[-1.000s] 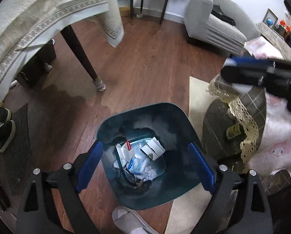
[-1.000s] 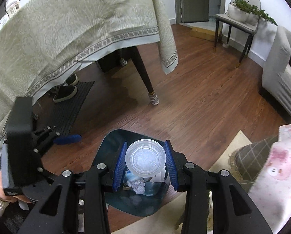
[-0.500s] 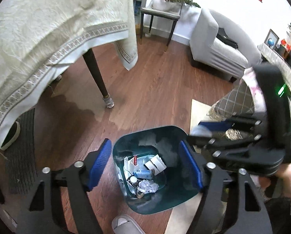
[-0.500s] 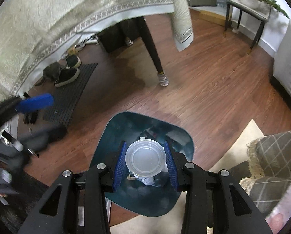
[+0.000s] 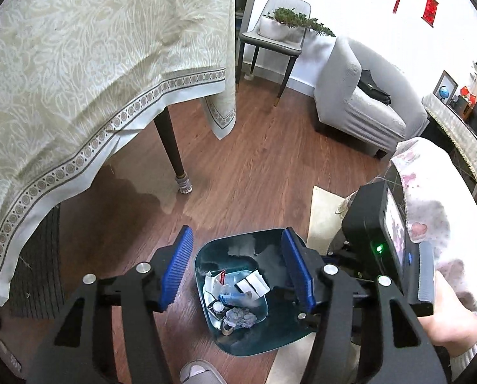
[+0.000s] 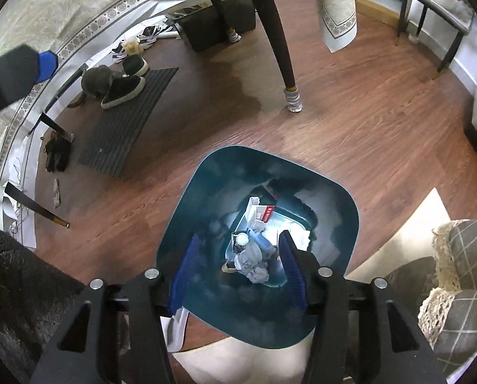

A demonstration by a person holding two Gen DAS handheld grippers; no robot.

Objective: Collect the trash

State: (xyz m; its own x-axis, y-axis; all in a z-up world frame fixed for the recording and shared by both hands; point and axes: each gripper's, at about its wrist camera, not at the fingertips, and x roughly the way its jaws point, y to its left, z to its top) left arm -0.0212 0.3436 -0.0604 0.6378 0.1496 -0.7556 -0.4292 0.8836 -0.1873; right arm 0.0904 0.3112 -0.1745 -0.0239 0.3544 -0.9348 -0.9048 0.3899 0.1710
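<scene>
A dark teal trash bin [image 6: 331, 217] stands on the wood floor; it also shows in the left wrist view [image 5: 270, 329]. Inside lie crumpled paper [image 6: 251, 264], white cartons [image 6: 254, 209], a small clear lid [image 6: 241, 238] and other scraps. My right gripper [image 6: 238, 272] is open and empty, right above the bin's mouth. My left gripper [image 5: 238, 268] is open and empty, higher above the bin. The right gripper's body [image 5: 379, 243] shows in the left wrist view, to the right of the bin.
A table with a pale patterned cloth [image 5: 78, 64] and a dark leg [image 6: 281, 51] stands beyond the bin. Shoes [image 6: 123, 86] sit on a dark mat [image 6: 126, 121]. A cream rug [image 6: 408, 224], a checked cushion [image 6: 462, 272], a grey armchair [image 5: 356, 105] and a slipper [image 5: 200, 371] are nearby.
My right gripper opened and the clear plastic cup it held is gone from the fingers. The right gripper moved lower over the bin. My left gripper rose and drew back.
</scene>
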